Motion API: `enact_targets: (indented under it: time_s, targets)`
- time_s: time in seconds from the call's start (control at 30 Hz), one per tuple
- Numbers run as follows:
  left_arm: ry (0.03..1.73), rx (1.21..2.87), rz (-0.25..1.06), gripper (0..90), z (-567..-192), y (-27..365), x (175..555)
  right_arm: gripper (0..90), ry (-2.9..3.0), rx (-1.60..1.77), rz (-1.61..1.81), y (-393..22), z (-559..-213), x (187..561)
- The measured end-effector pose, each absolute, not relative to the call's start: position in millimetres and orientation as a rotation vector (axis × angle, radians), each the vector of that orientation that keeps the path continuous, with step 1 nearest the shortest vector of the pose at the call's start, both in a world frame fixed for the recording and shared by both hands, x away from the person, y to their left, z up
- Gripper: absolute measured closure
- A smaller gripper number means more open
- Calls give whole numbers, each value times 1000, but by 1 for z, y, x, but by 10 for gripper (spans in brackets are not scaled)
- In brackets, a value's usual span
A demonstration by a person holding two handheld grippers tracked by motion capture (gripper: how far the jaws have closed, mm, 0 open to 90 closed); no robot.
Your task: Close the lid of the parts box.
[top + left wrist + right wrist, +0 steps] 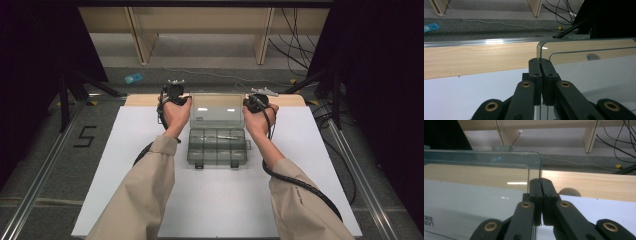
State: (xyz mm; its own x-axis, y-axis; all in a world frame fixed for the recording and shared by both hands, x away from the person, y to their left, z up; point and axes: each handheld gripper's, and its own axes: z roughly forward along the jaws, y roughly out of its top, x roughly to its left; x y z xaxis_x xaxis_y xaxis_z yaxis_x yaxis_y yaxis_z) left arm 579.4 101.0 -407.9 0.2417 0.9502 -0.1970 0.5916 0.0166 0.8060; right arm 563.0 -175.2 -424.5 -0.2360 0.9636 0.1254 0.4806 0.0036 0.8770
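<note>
At mid-tabletop, I have both claws pinching the raised lid of the clear plastic compartment box (217, 145).

From the high view the box sits on the white sheet (125, 190) covering the tabletop, its transparent lid (216, 111) standing up at the far side. My left claw (540, 65) is pressed together on the lid's left edge, near its top corner; my right claw (540, 185) is clamped the same way on the lid's right edge. Beyond the sheet runs the tabletop's pale wooden strip (474, 60).

Grippers (176, 100) (254, 103) flanking lid (216, 109) (box (217, 147) before)
</note>
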Motion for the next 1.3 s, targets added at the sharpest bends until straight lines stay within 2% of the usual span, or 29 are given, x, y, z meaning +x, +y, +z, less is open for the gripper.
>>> enact_targets:
  time_s: [1.3]
  targets:
    - [1331,1645,616,885,-403,103,547,888,1737,1375,1228,-181,-419,531]
